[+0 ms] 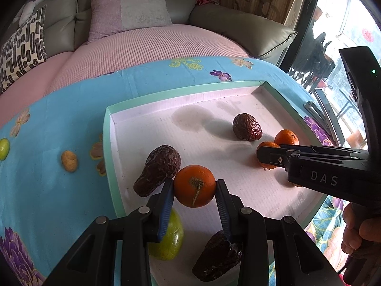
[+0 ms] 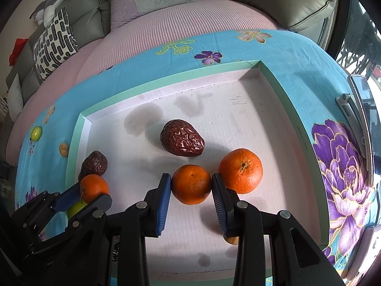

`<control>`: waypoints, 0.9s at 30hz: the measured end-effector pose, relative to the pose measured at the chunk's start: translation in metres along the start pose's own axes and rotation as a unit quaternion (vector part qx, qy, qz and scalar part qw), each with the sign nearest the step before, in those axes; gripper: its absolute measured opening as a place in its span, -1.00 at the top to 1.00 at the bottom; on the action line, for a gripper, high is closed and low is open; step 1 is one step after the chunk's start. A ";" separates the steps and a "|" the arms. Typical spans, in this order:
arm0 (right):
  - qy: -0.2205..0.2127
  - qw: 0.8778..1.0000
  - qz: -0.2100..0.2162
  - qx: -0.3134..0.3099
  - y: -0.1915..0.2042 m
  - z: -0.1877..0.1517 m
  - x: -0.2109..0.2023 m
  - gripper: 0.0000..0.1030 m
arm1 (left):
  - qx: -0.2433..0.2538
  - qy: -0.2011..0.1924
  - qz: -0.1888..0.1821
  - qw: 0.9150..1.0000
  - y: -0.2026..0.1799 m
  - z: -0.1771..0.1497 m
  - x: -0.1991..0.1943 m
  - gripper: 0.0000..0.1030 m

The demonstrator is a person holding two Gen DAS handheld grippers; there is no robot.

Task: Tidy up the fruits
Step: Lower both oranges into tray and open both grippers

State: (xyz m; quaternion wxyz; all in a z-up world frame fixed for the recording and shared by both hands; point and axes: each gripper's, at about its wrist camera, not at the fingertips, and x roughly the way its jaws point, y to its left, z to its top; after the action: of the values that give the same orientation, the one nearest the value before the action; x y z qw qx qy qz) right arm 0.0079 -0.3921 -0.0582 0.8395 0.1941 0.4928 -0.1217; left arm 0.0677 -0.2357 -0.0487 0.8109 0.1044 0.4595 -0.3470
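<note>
over the tray's (image 1: 166, 100) near left part, left wrist view: left gripper (image 1: 194, 188) clamped on a mandarin (image 1: 194, 186), both blue pads touching its sides. wrinkled dark avocado (image 1: 158, 169) just beside it by the left wall; green lime (image 1: 172, 236) below the left finger.

right wrist view: right gripper (image 2: 191, 183) pads pressed on a second mandarin (image 2: 191, 183) mid-tray; third mandarin (image 2: 240, 170) touches the right finger's outer side. another avocado (image 2: 182, 140) lies behind them.
</note>
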 end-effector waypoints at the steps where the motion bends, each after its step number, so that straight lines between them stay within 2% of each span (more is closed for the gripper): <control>1: 0.000 1.000 0.000 0.000 0.000 0.000 0.000 0.29 | 0.000 0.000 0.000 1.000 0.000 0.000 0.000 0.27; 9: 0.003 1.000 0.001 0.000 0.000 0.001 0.002 0.27 | 0.006 0.003 0.001 1.000 -0.001 0.000 -0.002 0.23; 11: 0.004 1.000 0.001 -0.001 0.000 0.001 0.003 0.24 | 0.005 0.003 0.001 1.000 -0.001 -0.001 -0.002 0.22; 13: 0.004 1.000 0.002 -0.003 0.001 0.001 0.002 0.11 | 0.004 0.004 -0.001 1.000 0.000 -0.001 -0.003 0.14; 20: -0.003 1.000 0.000 -0.005 0.003 0.001 -0.003 0.07 | 0.002 0.007 -0.006 1.000 0.001 -0.001 -0.011 0.10; 24: -0.010 1.000 0.004 -0.008 0.006 0.001 -0.009 -0.21 | 0.002 0.005 -0.007 1.000 0.002 -0.002 -0.019 0.10; 26: -0.014 1.000 0.002 -0.010 0.007 0.002 -0.012 -0.21 | -0.002 0.002 -0.007 1.000 0.004 -0.002 -0.024 0.07; 27: -0.016 1.000 0.003 -0.011 0.008 0.002 -0.014 -0.22 | -0.006 0.000 -0.006 1.000 0.007 -0.002 -0.027 -0.01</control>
State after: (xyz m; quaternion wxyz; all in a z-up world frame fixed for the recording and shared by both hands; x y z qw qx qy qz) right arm 0.0060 -0.3859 -0.0439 0.8499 0.1846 0.4795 -0.1167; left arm 0.0619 -0.2175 -0.0286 0.8092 0.0971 0.4625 -0.3491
